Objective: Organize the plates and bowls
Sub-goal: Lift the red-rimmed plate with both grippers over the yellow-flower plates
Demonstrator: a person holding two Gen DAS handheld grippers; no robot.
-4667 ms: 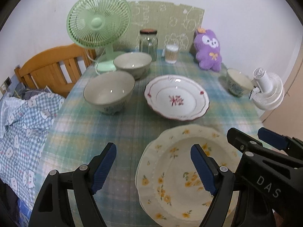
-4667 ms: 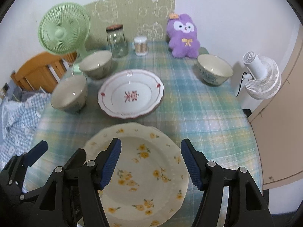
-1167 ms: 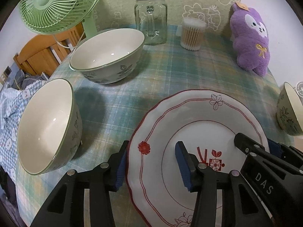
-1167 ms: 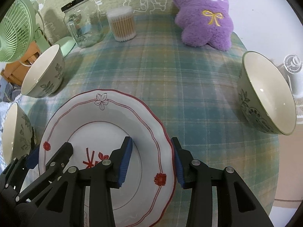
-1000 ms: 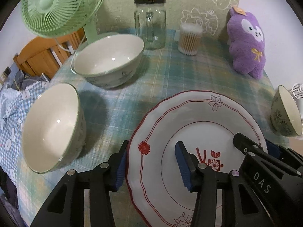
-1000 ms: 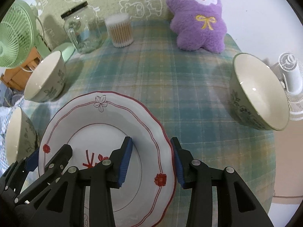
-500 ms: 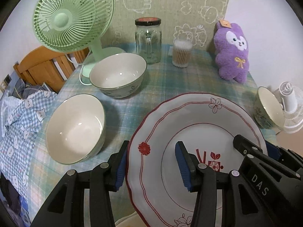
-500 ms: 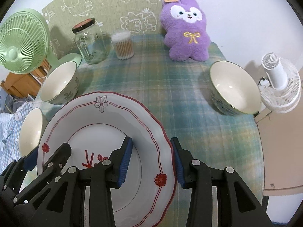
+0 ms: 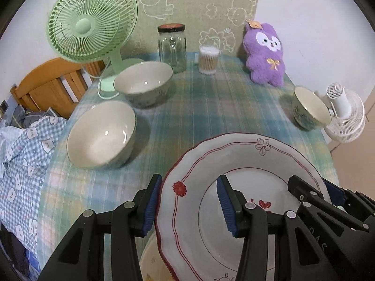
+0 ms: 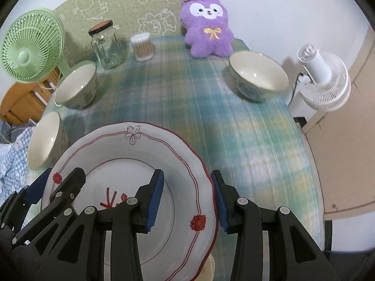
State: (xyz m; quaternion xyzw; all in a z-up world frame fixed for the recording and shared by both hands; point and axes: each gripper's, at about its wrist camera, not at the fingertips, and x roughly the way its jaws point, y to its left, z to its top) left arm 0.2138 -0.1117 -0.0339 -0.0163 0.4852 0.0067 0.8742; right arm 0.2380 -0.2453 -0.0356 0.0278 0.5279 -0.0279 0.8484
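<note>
Red-trimmed plate (image 9: 246,159) is up off the plaid table (image 10: 234,121), pinched on opposite rims by both grippers, left (image 9: 189,201) and right (image 10: 187,196). Cream plate (image 9: 150,262) peeks out underneath. Three bowls (image 9: 100,133) sit around the table.

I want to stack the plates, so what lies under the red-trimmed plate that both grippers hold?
Under the red-trimmed plate, a cream rim with a trace of yellow pattern peeks out at its near edge, above the checked tablecloth. The rest is covered, so I cannot tell what it is.
</note>
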